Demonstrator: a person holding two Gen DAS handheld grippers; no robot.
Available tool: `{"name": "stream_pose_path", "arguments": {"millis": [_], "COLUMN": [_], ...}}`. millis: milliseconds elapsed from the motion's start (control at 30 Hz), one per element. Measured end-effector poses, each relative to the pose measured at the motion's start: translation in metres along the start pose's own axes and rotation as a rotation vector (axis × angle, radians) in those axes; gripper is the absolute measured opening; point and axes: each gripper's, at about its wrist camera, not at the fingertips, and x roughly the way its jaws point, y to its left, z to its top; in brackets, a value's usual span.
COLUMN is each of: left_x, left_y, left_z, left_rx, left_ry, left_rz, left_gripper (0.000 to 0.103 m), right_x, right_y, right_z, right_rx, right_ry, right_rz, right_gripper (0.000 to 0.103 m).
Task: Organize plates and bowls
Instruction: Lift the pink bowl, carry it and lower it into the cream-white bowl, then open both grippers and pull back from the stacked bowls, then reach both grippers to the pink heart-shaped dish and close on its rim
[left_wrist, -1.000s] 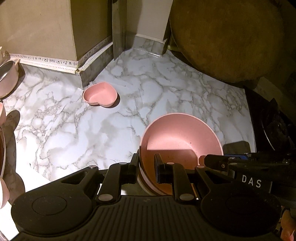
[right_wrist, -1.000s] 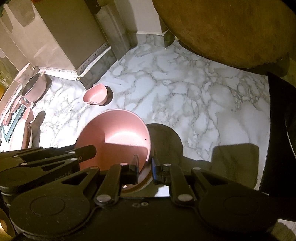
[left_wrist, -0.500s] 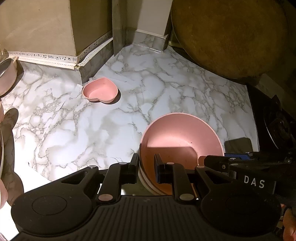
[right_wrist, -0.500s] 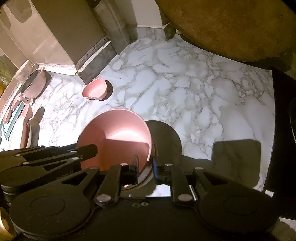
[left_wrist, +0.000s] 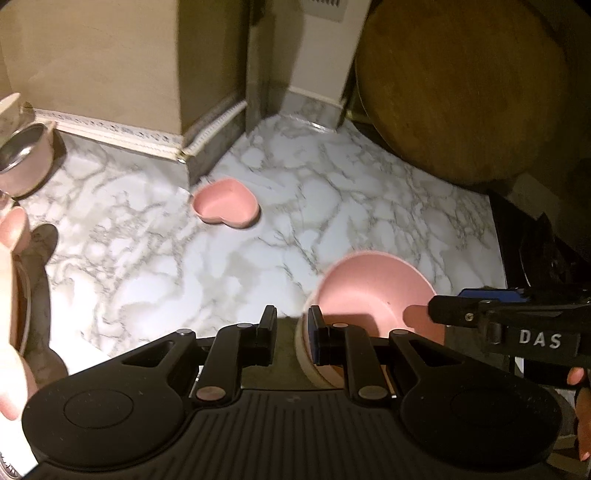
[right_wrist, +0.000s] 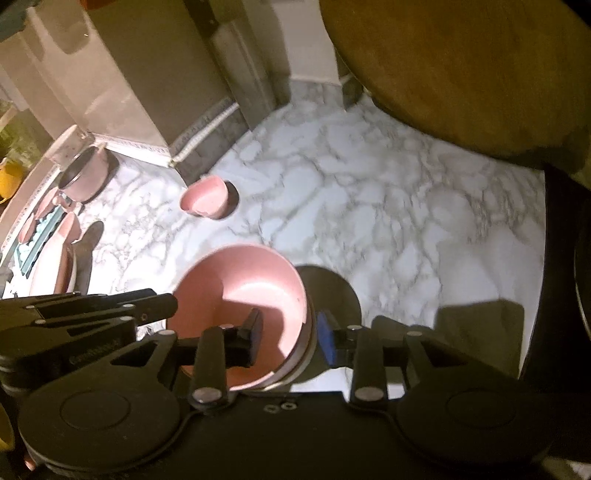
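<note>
As the right claw (right_wrist: 290, 325) eased its grip, a pink bowl (right_wrist: 236, 284) sat nested in a paler bowl (left_wrist: 304, 356) at the near edge of the marble-patterned worktop (left_wrist: 147, 258). Its jaws had just been opening. The nested rims stood in the gap, one finger inside the pink bowl and the blue-padded one outside, with neither pad pressing. The release suggested the bowl had been seated where it was wanted.

The left claw (left_wrist: 291, 321) was clenched down small at the opposite side of the same stack. The rim lay against its inner finger, probably to steady the pair while the other side let go. Whether it truly pinched the rim could not be made out through the blur.

Nesting one bowl in the other looked like the sorting in hand, like with like and taking less room. A heart-shaped pink dish (left_wrist: 225, 205) waited alone farther back, near the wall's corner and well apart from the stack. It seemed the likely next piece.

At the left, pink plates (right_wrist: 55, 240) stood on edge in a rack beside a pink pot (left_wrist: 26, 158). A large round wooden board (left_wrist: 461, 92) leaned at the back right, out of the way.
</note>
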Motion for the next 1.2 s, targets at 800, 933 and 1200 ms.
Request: {"name": "stream_pose_path", "arguments": {"millis": [800, 933, 1200], "left_x": [0.006, 0.028, 0.079], "left_y": [0.087, 0.101, 0.121], "left_z": [0.062, 0.072, 0.082], "left_rx": [-0.128, -0.140, -0.152], "left_ry": [-0.141, -0.120, -0.052], "left_rz": [0.089, 0.100, 0.084], "left_gripper": [0.076, 0.076, 0.076], "right_x": [0.032, 0.058, 0.114], "right_y": [0.048, 0.051, 0.047], "right_z": [0.080, 0.093, 0.111], "right_rx": [-0.053, -0.014, 0.048], "right_ry": [-0.069, -0.034, 0.042], "right_rz": [0.060, 0.057, 0.016], "right_gripper": [0.086, 0.089, 0.089]}}
